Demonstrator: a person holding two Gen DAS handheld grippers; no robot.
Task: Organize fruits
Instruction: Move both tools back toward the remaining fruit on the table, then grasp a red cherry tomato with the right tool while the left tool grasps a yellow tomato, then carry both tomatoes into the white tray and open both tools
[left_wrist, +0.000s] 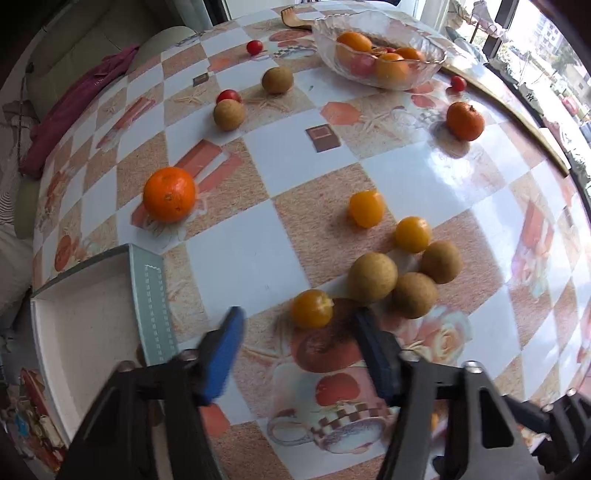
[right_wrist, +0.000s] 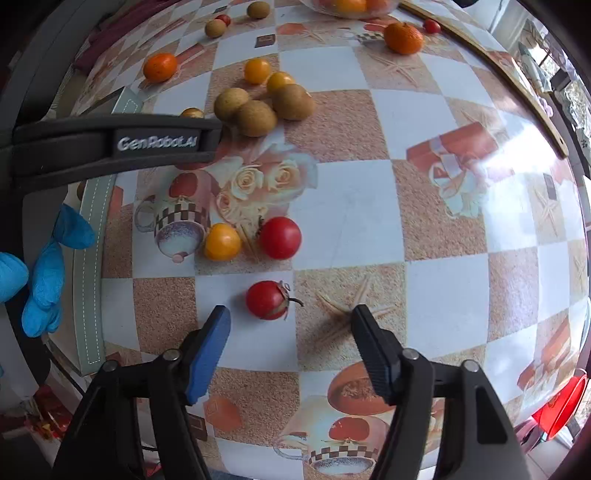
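Both tools hang open over the tabletop (left_wrist: 295, 155): left tool (left_wrist: 299, 321) straddles a yellow tomato (left_wrist: 311, 308), right tool (right_wrist: 290, 317) brackets a red tomato (right_wrist: 266, 300), likely ready to grasp.

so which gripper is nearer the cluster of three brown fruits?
Left. The left gripper hovers just beside the brown fruits, one finger next to the cluster. The right gripper is well away from them, over a red tomato.
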